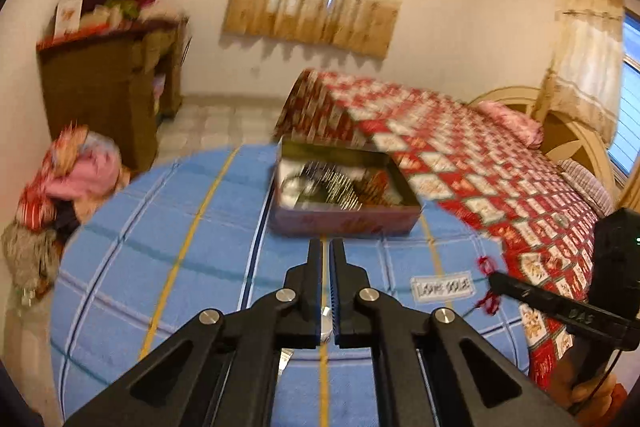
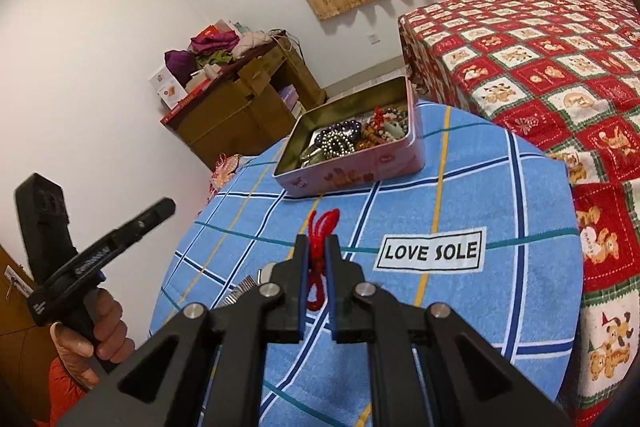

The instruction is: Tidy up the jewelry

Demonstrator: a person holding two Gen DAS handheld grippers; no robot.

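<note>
An open pink tin box (image 2: 352,171) holding several beaded bracelets and necklaces (image 2: 352,139) stands on the round table with a blue checked cloth (image 2: 460,187). My right gripper (image 2: 317,245) is shut on a red cord (image 2: 320,227), held above the cloth short of the box. In the left wrist view the box (image 1: 344,219) is just ahead of my left gripper (image 1: 326,247), whose jaws are shut with nothing between the tips. A silver piece (image 1: 326,325) lies on the cloth below the jaws. The right gripper with the red cord (image 1: 486,267) shows at the right.
A bed with a red checked quilt (image 2: 540,67) is right beside the table. A brown cabinet (image 2: 240,107) piled with clothes stands by the far wall. A bundle of clothes (image 1: 68,179) lies left of the table. A "LOVE SOLE" label (image 2: 432,251) is on the cloth.
</note>
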